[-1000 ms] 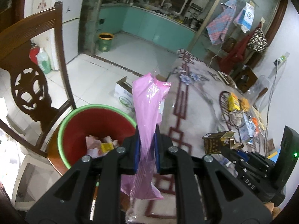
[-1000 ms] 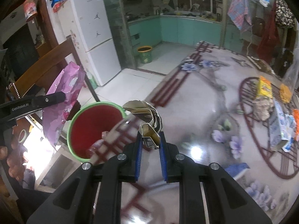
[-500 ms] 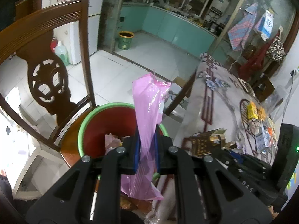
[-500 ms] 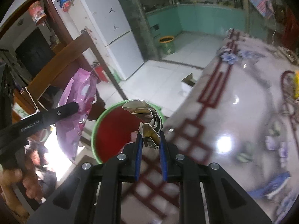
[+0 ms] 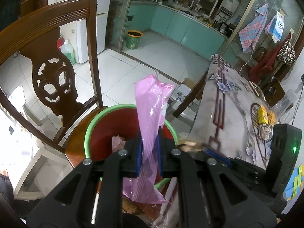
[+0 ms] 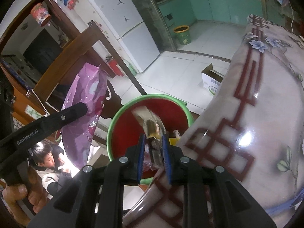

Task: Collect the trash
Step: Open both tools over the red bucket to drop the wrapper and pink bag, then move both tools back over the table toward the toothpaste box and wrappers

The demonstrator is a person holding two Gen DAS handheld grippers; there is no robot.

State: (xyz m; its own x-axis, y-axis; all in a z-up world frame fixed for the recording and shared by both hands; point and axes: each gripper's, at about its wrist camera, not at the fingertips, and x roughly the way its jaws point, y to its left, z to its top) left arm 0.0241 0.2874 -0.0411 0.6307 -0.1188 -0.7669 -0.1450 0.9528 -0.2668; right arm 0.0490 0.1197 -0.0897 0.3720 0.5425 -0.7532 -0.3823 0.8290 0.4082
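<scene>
Crumpled box [image 6: 152, 128], brown and gold, blurred, sits between the pads of the right hand-held gripper [image 6: 153, 152] over the red bin [image 6: 114, 131]; jaws narrow and opening, pads look just off it. Pink bag [image 5: 150, 117], glossy and creased, stands upright over the same bin, pinched tight in the left hand-held gripper [image 5: 149, 150]. Green-rimmed bin rests on a chair [image 5: 47, 70] seat beside the table [image 6: 256, 114] edge, scraps inside.
</scene>
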